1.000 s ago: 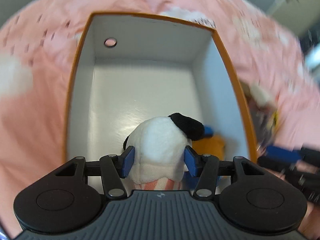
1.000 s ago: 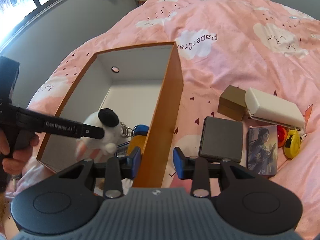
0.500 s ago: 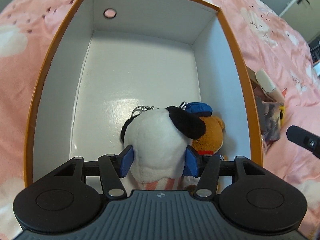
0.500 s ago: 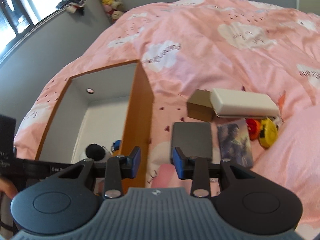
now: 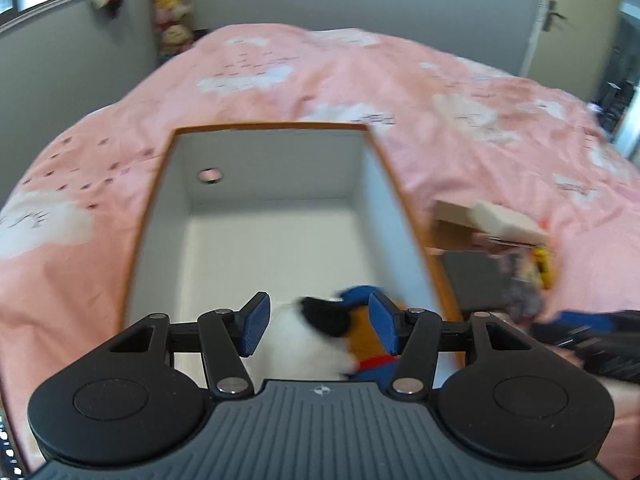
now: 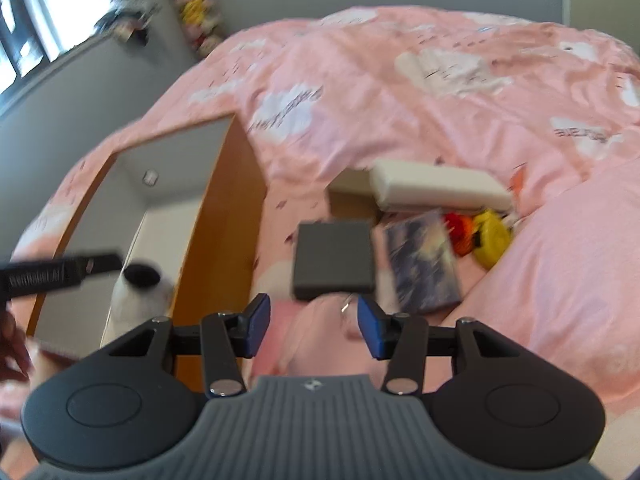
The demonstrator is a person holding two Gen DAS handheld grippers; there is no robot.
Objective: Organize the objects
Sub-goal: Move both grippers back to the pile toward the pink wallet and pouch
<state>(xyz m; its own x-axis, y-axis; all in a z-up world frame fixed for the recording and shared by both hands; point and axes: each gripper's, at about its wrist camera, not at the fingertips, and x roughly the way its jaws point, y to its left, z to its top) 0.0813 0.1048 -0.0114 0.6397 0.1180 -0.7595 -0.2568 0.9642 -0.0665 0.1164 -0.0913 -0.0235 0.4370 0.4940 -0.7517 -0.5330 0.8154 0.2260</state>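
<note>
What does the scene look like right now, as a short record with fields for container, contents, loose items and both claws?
container: orange cardboard box with white inside, open-topped, on pink cloud-print duvet
contents: white-and-black plush toy beside orange plush bear with blue cap
loose items: dark grey flat box, picture card, white case, yellow object
left claw: open, above the plush toys
right claw: open, empty

White plush toy with a black ear sits at the near end of the orange-rimmed box — white inside, open-topped, on the bed — pressed against an orange plush in a blue cap.
</note>
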